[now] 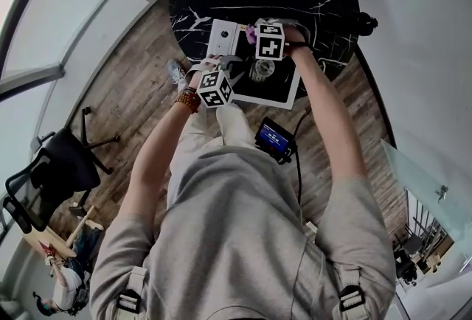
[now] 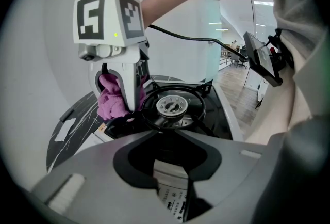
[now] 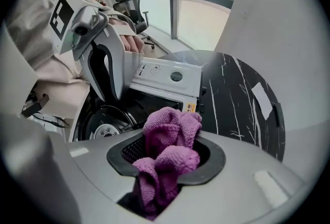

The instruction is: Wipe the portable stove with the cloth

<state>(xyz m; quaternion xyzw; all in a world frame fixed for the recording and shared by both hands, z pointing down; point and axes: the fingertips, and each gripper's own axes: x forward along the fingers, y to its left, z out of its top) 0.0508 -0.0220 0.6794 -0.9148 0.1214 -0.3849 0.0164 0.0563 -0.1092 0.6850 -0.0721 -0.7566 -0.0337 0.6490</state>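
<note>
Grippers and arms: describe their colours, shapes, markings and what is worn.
The left gripper and right gripper are pale grey plastic with black-lined jaws; each carries a white cube with black square markers. A black cable trails by the right one. The person wears a grey short-sleeved shirt and a beaded bracelet on the left wrist.

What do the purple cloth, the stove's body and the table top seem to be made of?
Cloth: soft knitted or terry fabric, by its looped, fuzzy surface. Stove body: probably white painted metal, smooth. Table top: marble or imitation, black with white veins.
</note>
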